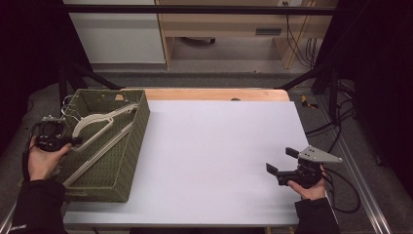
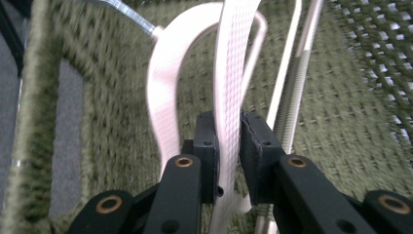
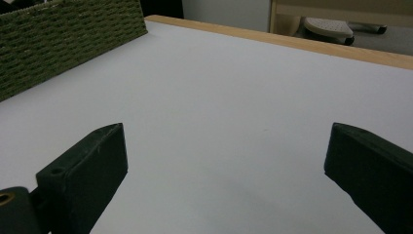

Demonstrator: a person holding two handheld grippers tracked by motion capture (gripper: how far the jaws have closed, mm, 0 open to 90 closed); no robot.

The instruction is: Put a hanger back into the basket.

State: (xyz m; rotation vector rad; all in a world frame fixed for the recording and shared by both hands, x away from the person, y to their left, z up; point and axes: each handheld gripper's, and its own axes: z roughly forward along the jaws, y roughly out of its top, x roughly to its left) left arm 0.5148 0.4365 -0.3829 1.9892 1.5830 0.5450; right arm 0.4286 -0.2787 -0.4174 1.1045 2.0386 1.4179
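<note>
The left gripper (image 2: 228, 146) has its jaws clamped on the white plastic hanger (image 2: 231, 73), lying lengthwise in the green woven basket (image 1: 139, 122) at the bench's left edge; the right gripper (image 1: 283, 161), jaws open, is well apart.

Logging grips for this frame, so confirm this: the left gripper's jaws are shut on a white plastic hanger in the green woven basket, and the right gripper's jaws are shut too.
Wrong on the right gripper: the right gripper view shows its jaws wide apart above the white table. The left gripper does clamp the white plastic hanger in the green woven basket.
</note>
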